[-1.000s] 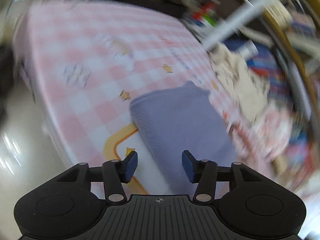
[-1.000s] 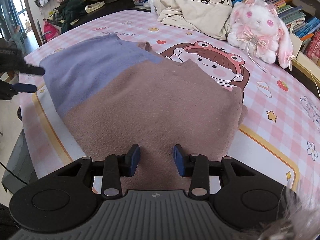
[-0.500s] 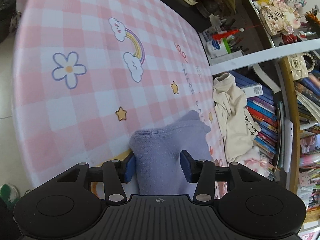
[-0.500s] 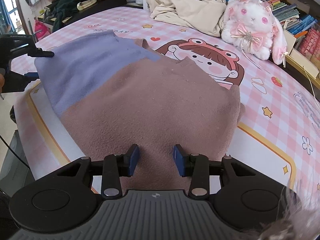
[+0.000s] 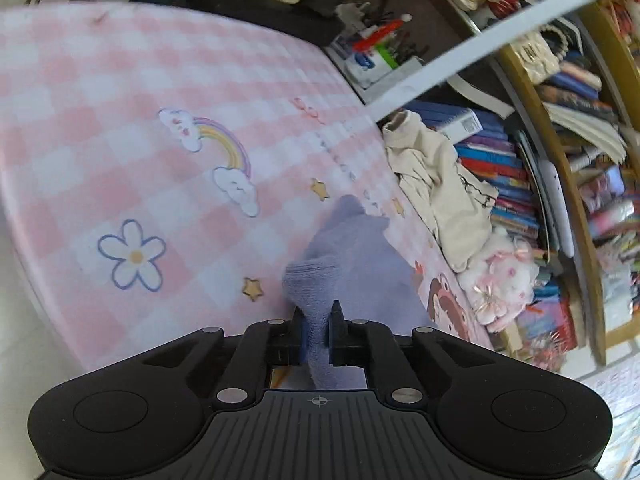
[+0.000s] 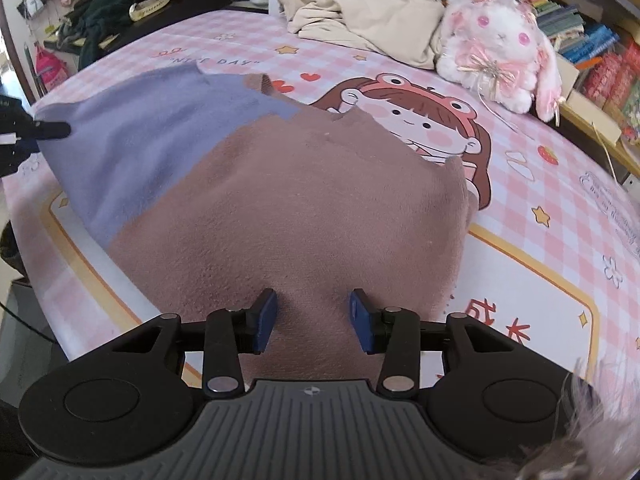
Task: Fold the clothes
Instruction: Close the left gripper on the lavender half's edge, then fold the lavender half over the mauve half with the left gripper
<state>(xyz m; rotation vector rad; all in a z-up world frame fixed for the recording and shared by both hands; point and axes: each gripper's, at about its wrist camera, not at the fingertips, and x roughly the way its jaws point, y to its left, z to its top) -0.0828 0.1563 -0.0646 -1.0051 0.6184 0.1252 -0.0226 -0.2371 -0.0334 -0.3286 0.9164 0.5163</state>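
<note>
A: Since a second ago the left tongs (image 5: 317,334) have come in over the edge of the sweater (image 6: 280,200) and gone from wide apart to nearly together.

B: Are they on anything?

A: Yes, the jaws are closing, and a bunched fold of the sweater's purple part (image 5: 320,280) is pinched between the pads, lifted a little off the pink checked surface (image 5: 120,160).

B: And the right tongs (image 6: 313,322)?

A: Apart, hovering over the brown part of the sweater near its close edge, with fabric under the gap but nothing pressed between the pads.

B: Where does the sweater lie?

A: Spread flat on the surface, purple half toward the left tongs, brown half toward the right. Beyond it sit a beige garment (image 6: 360,20) and a white plush rabbit (image 6: 496,52), next to the bookshelf (image 5: 560,160).
</note>
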